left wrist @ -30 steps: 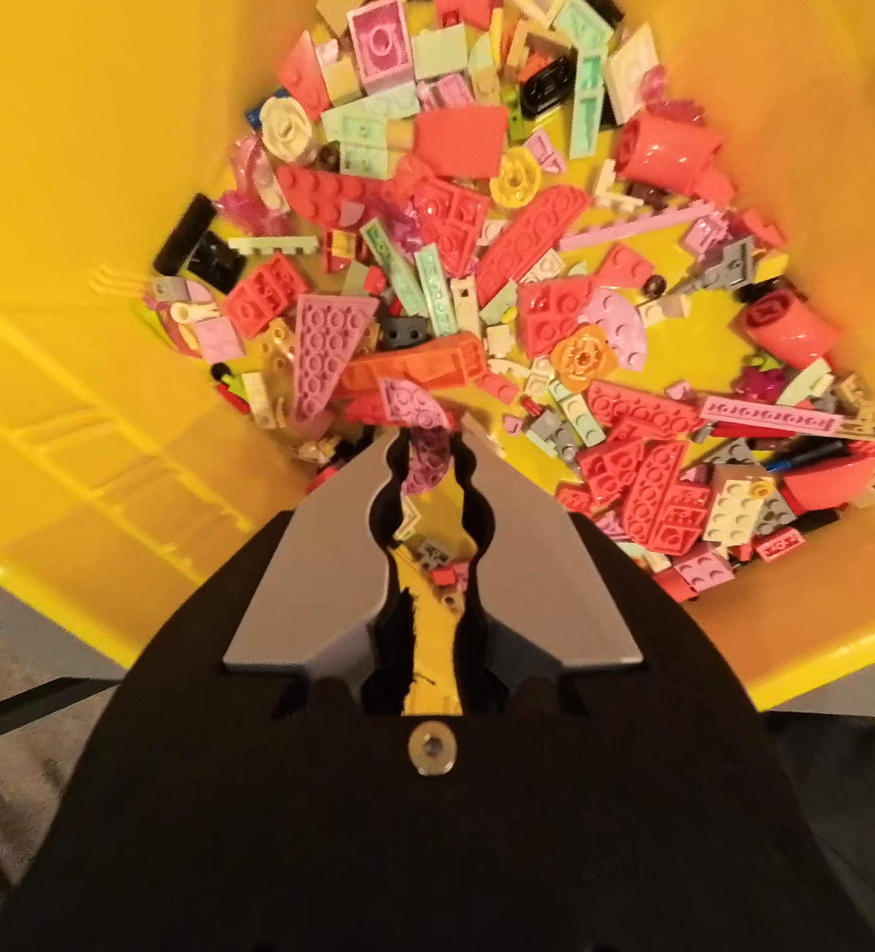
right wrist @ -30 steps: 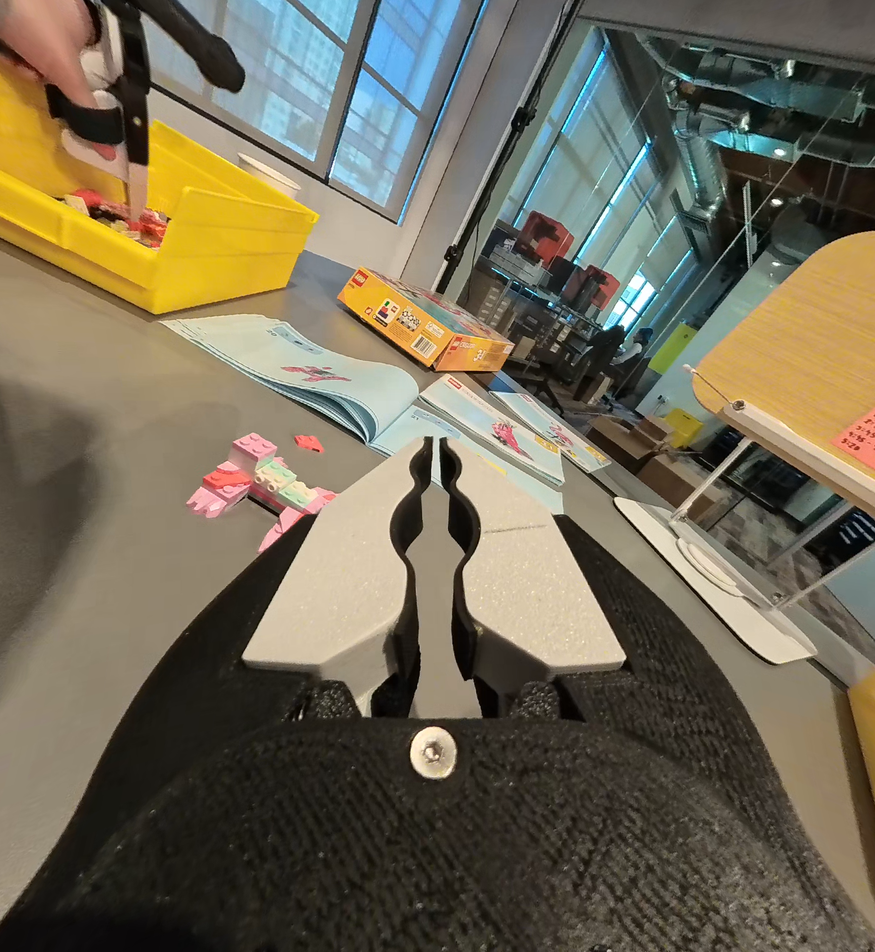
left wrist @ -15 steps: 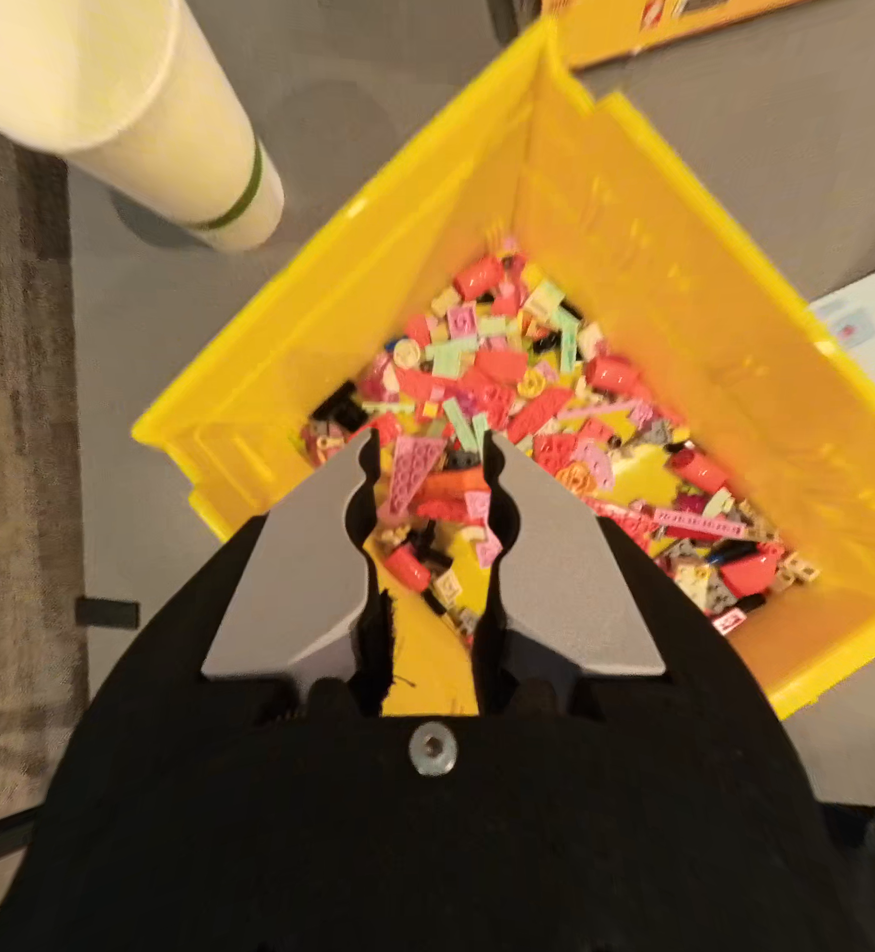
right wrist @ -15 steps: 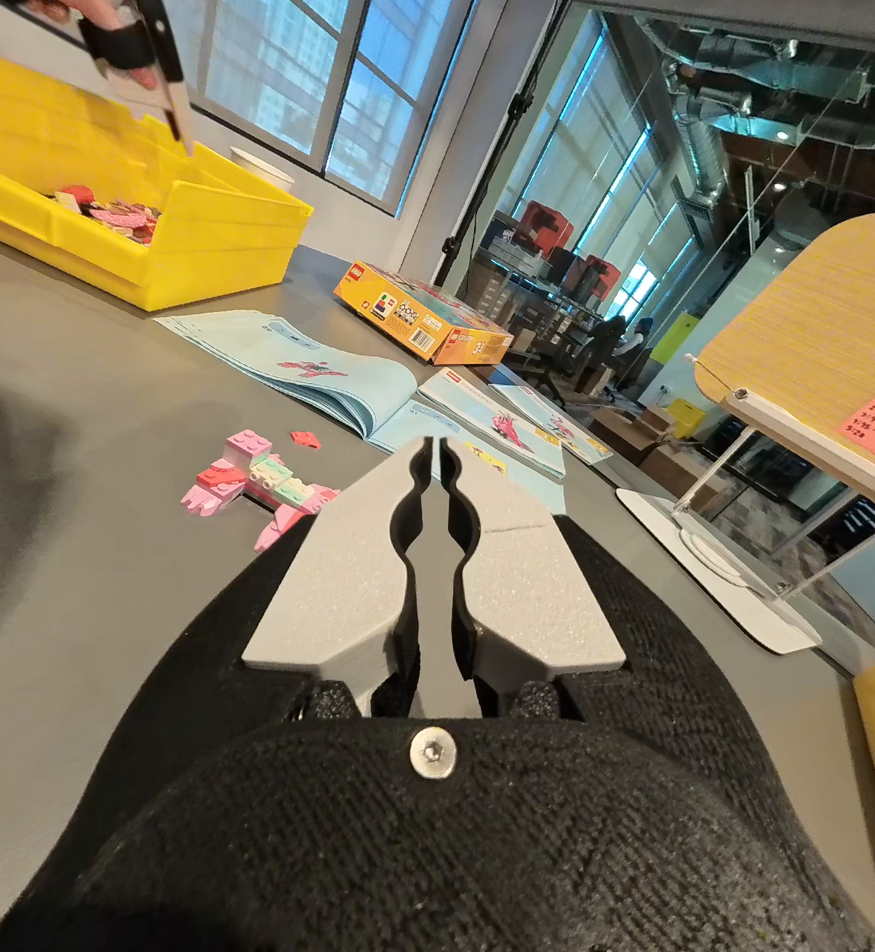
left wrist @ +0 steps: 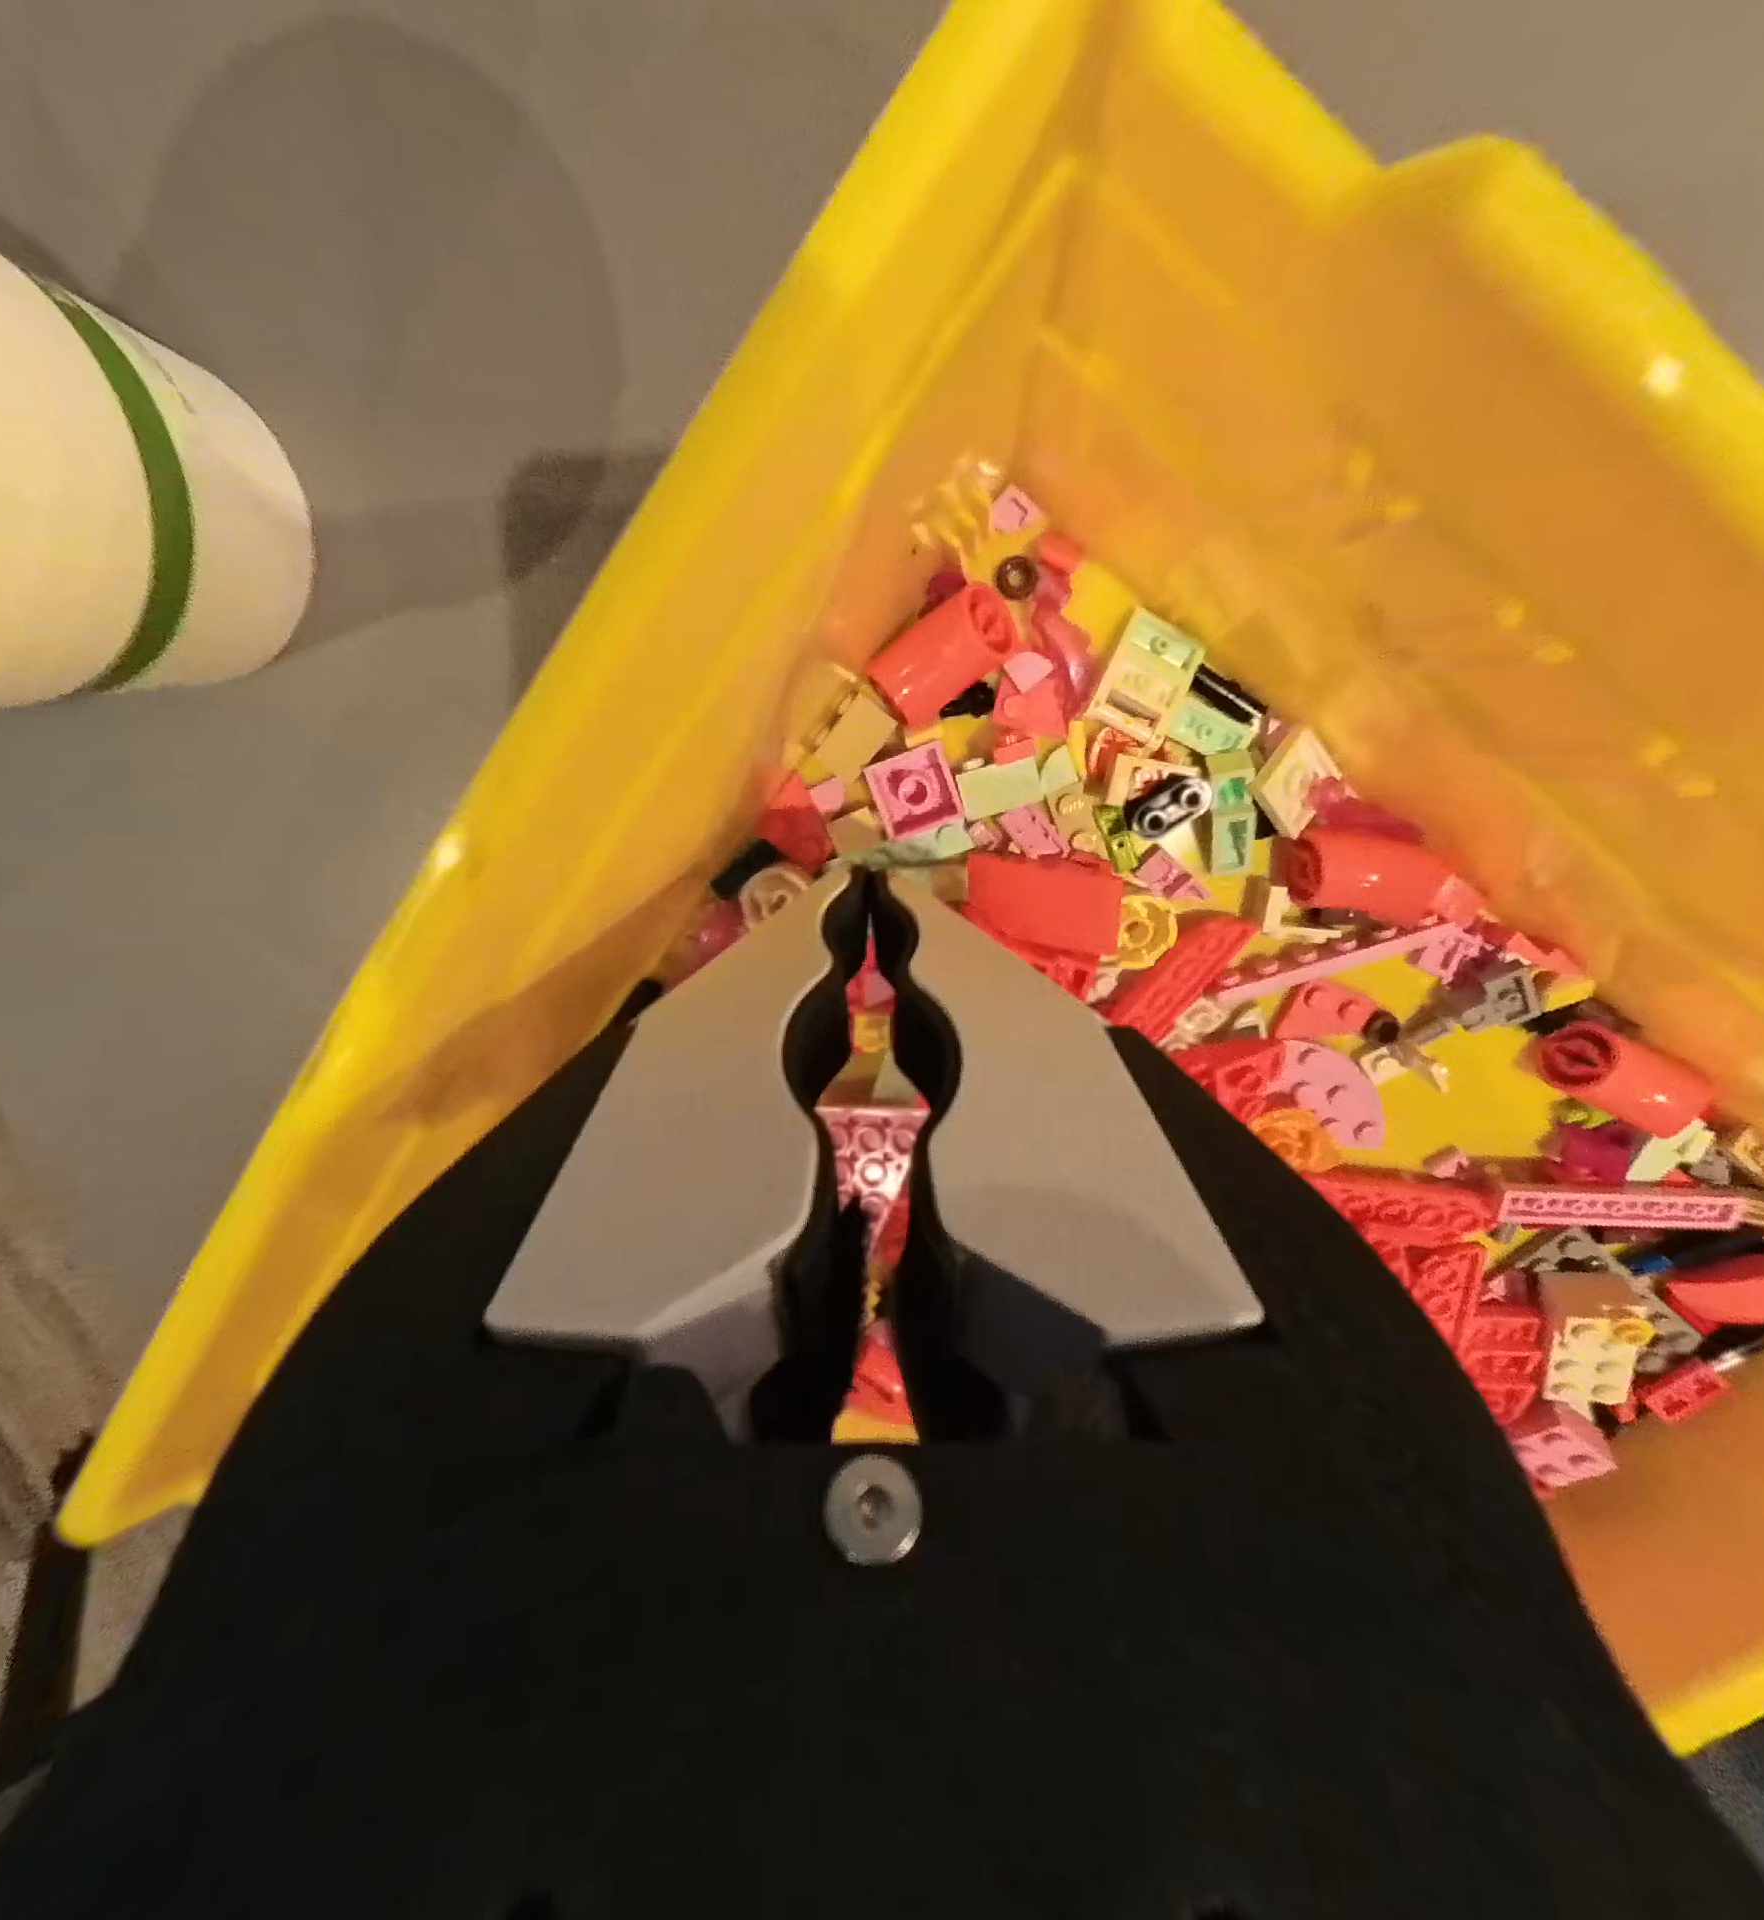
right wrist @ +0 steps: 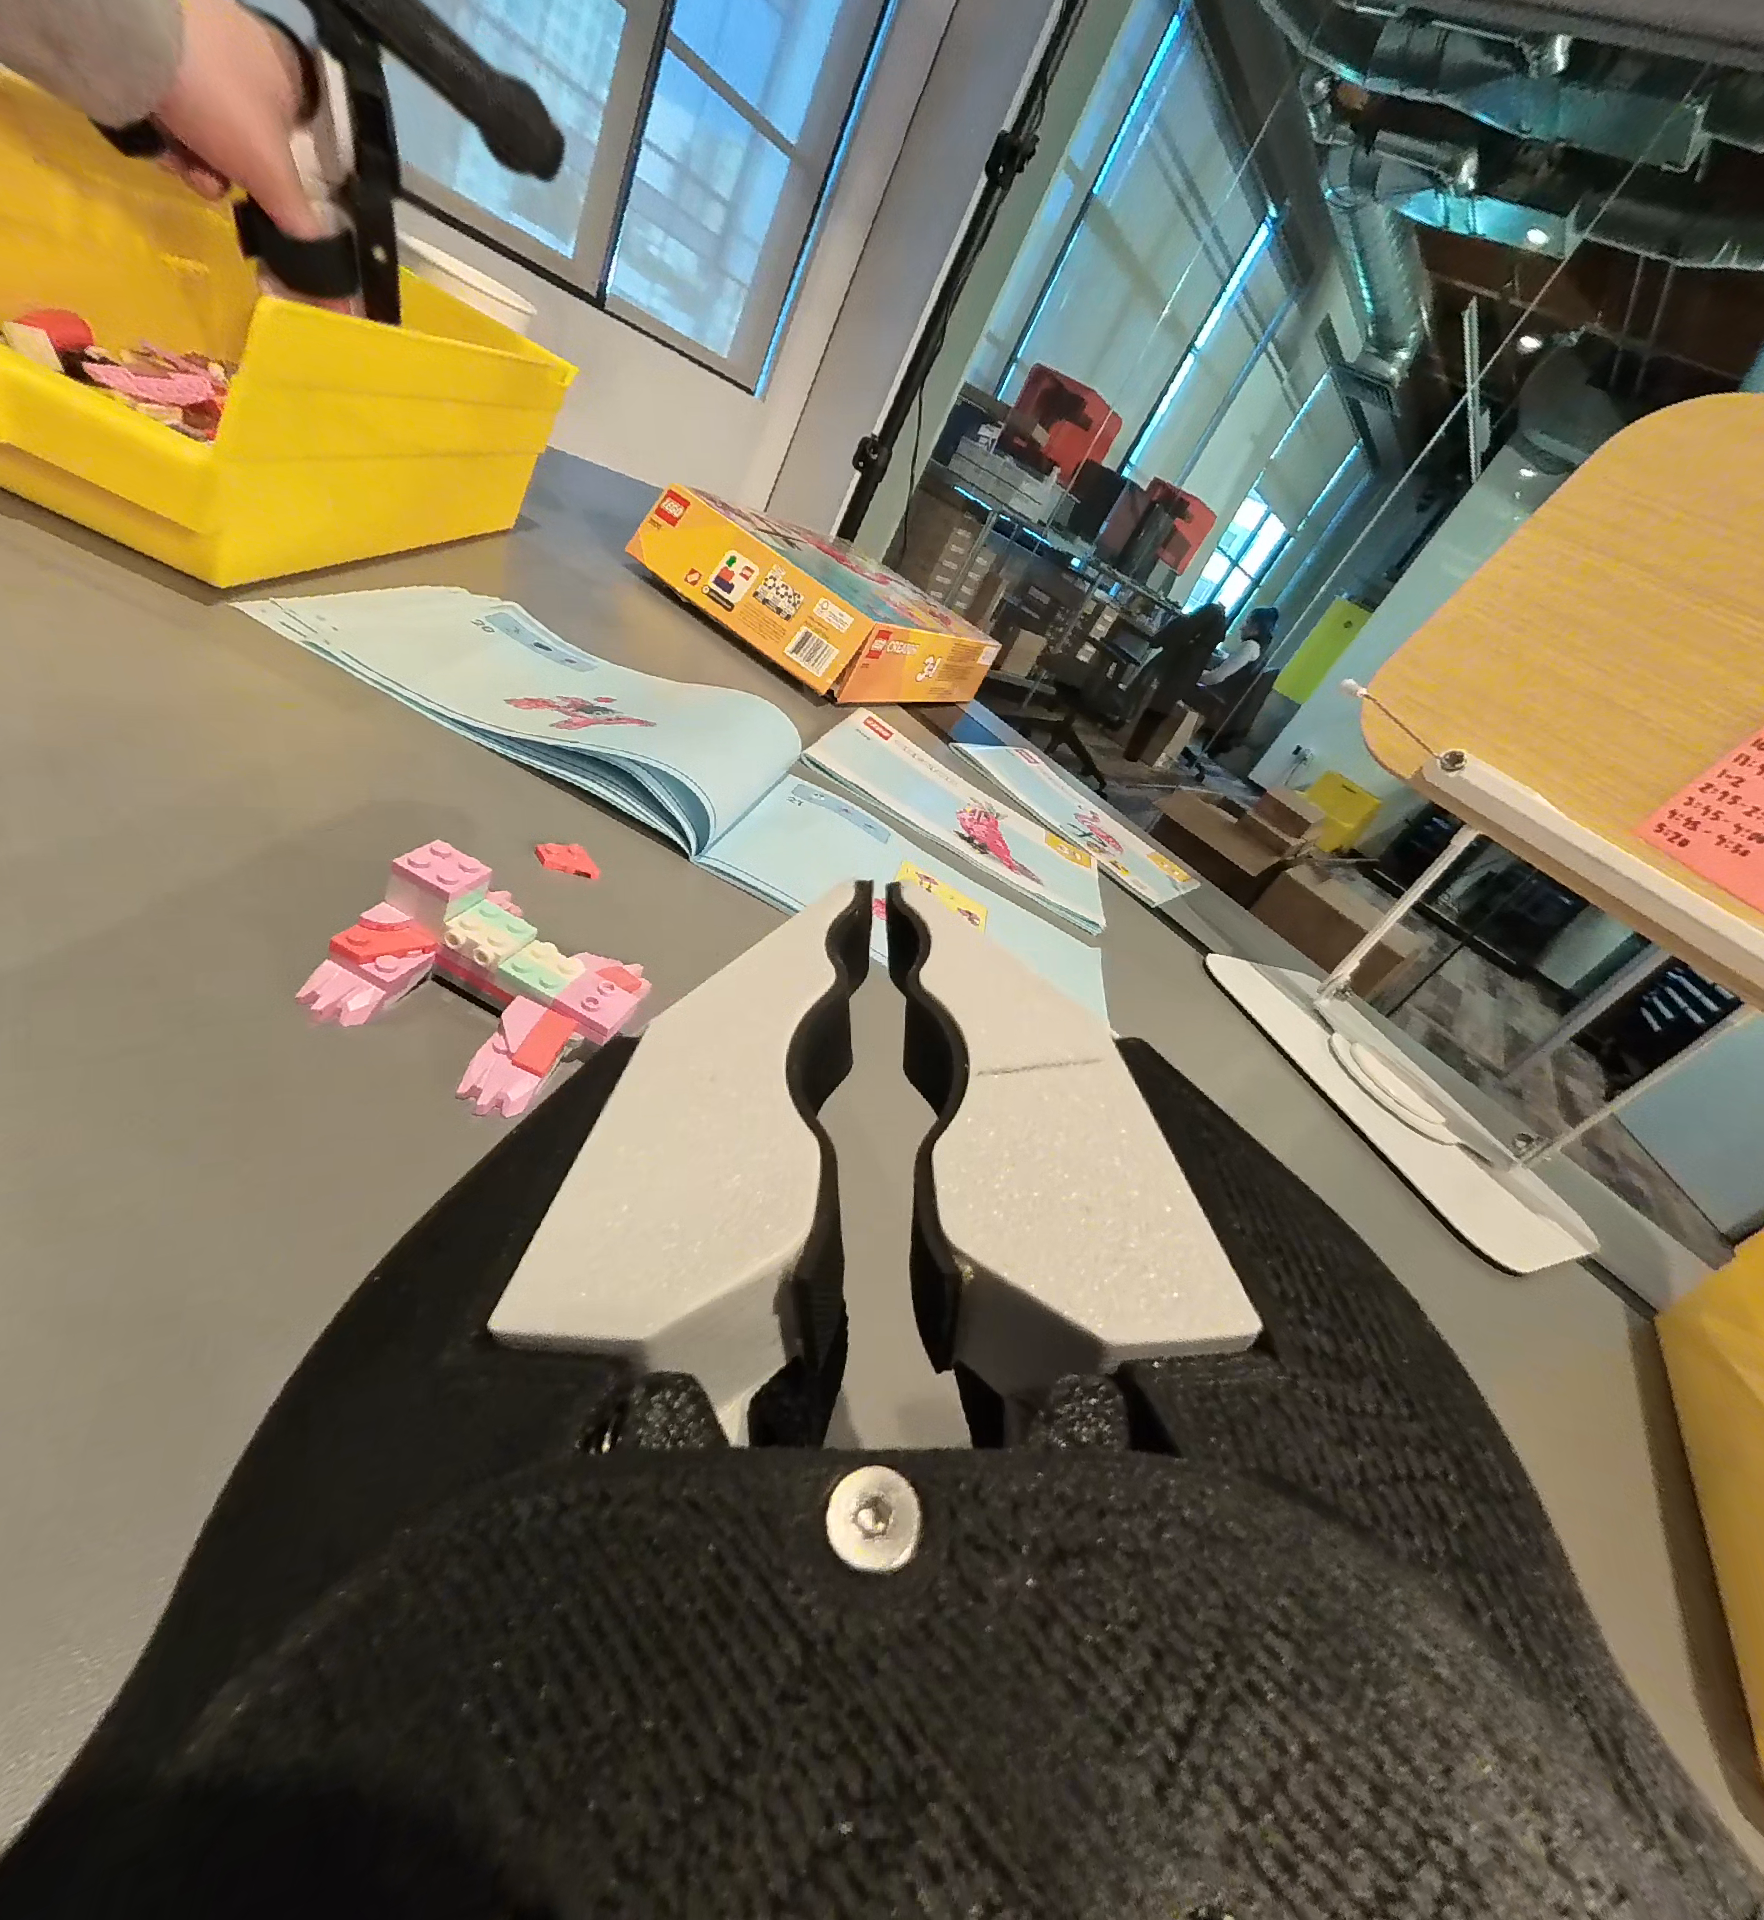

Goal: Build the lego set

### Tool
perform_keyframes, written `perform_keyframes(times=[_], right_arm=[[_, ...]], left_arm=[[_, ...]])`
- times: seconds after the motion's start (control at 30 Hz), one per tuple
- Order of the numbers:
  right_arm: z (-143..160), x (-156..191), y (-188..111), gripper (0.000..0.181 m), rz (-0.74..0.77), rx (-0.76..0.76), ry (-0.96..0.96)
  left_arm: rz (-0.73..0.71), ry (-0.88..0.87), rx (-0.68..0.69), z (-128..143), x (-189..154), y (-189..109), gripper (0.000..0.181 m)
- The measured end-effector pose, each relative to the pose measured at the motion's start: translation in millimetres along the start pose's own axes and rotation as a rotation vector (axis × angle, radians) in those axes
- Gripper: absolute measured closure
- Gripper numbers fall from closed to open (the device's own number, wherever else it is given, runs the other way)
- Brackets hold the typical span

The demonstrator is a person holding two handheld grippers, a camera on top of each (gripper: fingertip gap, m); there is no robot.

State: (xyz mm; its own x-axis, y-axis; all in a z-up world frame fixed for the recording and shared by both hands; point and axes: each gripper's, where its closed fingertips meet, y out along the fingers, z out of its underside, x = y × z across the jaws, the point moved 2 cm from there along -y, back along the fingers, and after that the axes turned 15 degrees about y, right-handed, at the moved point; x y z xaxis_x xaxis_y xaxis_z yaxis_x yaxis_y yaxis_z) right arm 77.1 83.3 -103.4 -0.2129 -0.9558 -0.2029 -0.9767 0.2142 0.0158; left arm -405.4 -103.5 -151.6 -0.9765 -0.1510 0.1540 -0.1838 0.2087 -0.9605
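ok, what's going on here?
A person is building a lego set with two hand-held claws. The left claw is down in the yellow bin of loose bricks, tips nearly closed at a pale green piece; a firm grasp is unclear. The right claw is idle above the grey table, nearly shut and empty. A partly built pink model sits beside the open instruction booklet.

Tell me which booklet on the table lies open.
The instruction booklet nearest the yellow bin, beside the pink partial build. Its pages are spread apart; the two others beyond it lie closed, covers up.
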Motion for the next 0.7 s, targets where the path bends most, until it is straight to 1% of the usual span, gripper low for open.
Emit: perform_keyframes(times=[0.1, 0.17, 0.23, 0.3, 0.37, 0.4, 0.43, 0.47, 0.5, 0.57, 0.63, 0.7], right_arm=[[0.8, 0.8, 3.8, 0.181, 0.0, -0.002, 0.0], [0.2, 1.1, 4.5, 0.181, 0.0, -0.004, -0.001], [0.6, 1.3, 4.6, 0.181, -0.001, -0.006, 0.002], [1.7, 2.8, 4.6, 0.181, -0.003, -0.006, 0.003], [2.6, 3.6, 4.4, 0.181, -0.004, -0.005, 0.001], [2.9, 3.7, 3.9, 0.181, -0.005, -0.005, 0.0], [2.8, 3.3, 3.1, 0.181, -0.005, -0.005, -0.001], [2.1, 2.5, 2.0, 0.181, -0.005, -0.005, -0.002], [1.7, 1.2, 0.7, 0.181, -0.005, -0.005, -0.004], [1.7, -1.8, -0.7, 0.181, -0.005, 0.001, -0.007], [1.7, -4.1, -2.9, 0.181, -0.003, 0.009, -0.01], [2.2, -5.9, -5.1, 0.181, -0.003, 0.015, -0.012]], left_arm=[[0.082, -0.032, 0.061, 10.0, -8.5, 12.8, 0.181], [0.102, -0.044, 0.06, 12.0, -11.0, 11.7, 0.181], [0.151, -0.057, 0.102, 21.2, -19.7, 9.3, 0.181], [0.261, -0.094, 0.186, 35.8, -37.5, 4.4, 0.181], [0.388, -0.096, 0.263, 49.8, -59.5, -3.2, 0.181], [0.43, -0.086, 0.292, 55.3, -67.7, -6.3, 0.181], [0.43, -0.073, 0.293, 56.3, -69.5, -7.8, 0.181], [0.38, -0.068, 0.254, 51.5, -63.7, -7.6, 0.181], [0.305, -0.079, 0.185, 41.6, -53.3, -7.8, 0.181], [0.186, -0.11, 0.007, 15.5, -33.1, -12.7, 0.181], [0.146, -0.095, -0.133, -6.8, -24.6, -17.3, 0.181], [0.133, -0.048, -0.188, -20.5, -24.7, -14.7, 0.181]])
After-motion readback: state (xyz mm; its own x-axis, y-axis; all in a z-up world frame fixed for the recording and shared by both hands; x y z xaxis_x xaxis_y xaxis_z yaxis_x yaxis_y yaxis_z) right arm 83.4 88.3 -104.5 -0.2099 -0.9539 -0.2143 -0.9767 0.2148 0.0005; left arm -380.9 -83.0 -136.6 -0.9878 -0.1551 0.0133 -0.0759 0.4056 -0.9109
